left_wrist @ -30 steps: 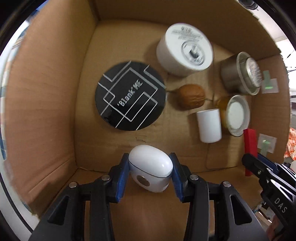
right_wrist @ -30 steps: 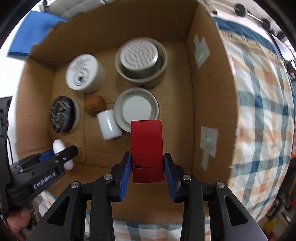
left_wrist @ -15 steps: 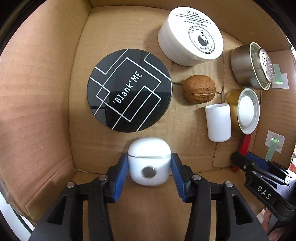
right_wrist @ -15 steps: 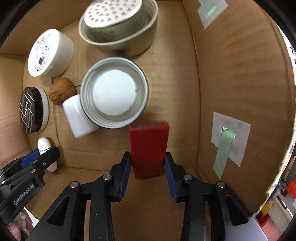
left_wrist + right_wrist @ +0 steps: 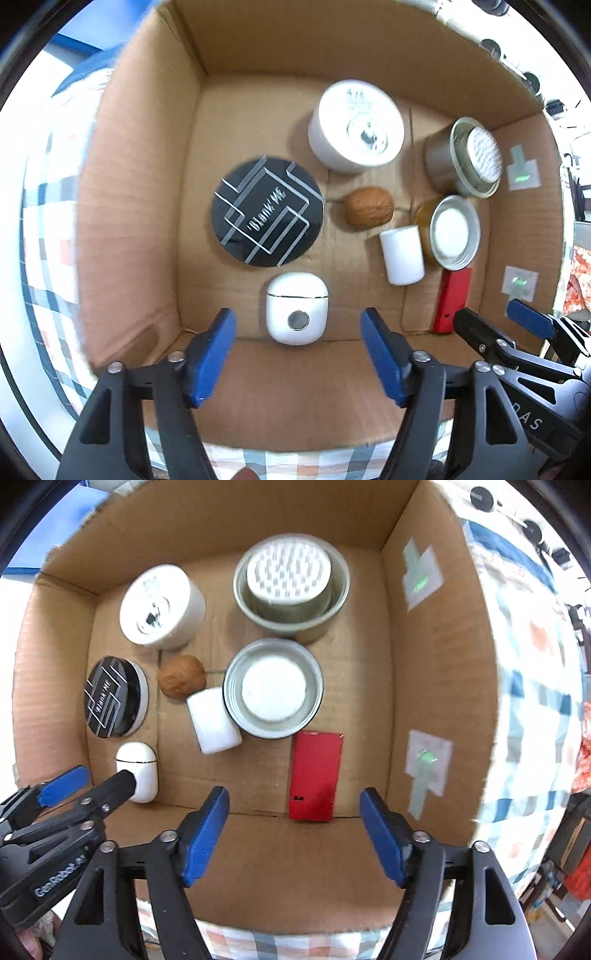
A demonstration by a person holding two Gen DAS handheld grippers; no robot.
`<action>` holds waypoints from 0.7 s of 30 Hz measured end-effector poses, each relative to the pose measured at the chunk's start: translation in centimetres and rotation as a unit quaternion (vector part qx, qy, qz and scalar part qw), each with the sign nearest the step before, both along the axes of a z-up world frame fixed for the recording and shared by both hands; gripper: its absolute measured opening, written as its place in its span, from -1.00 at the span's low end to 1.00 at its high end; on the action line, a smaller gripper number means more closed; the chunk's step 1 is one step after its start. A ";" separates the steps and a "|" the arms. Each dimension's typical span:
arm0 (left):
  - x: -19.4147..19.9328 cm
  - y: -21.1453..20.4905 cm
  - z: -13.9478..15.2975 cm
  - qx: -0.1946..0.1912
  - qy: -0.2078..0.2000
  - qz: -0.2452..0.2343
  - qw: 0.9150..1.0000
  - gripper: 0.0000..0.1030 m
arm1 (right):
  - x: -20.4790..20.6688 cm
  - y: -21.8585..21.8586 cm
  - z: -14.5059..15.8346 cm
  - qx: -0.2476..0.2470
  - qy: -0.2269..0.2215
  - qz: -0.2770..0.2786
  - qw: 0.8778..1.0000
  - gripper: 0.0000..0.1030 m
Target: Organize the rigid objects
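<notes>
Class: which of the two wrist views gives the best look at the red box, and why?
The right wrist view: the red box lies flat near the frame's centre, its whole top face visible. In the left wrist view the red box sits far right, narrow and foreshortened, with its near end partly hidden by the right hand-held gripper.

The print on the round white plastic jar's [image 5: 356, 127] lid is blurred; the small white cylinder [image 5: 214, 720] partly hides behind the metal tin [image 5: 273, 686].

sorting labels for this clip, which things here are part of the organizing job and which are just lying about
Part of the job: cardboard box, white earbud case, red case, black compact, white jar, walnut, white cylinder, two metal tins.

Lying about: checked cloth, blue sheet.
</notes>
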State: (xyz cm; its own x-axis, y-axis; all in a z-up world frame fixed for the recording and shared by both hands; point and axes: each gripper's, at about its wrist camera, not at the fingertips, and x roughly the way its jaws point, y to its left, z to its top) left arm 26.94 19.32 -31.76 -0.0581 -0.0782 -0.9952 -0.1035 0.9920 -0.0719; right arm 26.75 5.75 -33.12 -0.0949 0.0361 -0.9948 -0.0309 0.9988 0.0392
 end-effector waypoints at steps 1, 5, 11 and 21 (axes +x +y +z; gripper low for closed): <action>0.1 0.1 0.5 0.000 -0.006 0.002 1.000 0.40 | 0.1 0.1 0.5 0.003 -0.005 0.001 1.000 0.69; 0.2 0.2 2.6 0.007 -0.035 0.007 0.999 0.92 | 0.0 -0.2 2.3 -0.003 -0.024 0.008 1.000 0.90; -0.7 0.3 5.4 0.017 -0.069 0.009 0.997 1.00 | -1.1 -3.9 4.1 0.009 -0.034 -0.004 0.999 1.00; -6.6 -0.7 15.7 0.027 -0.160 -0.003 0.987 1.00 | -6.3 -6.2 14.5 0.037 -0.123 0.003 0.992 1.00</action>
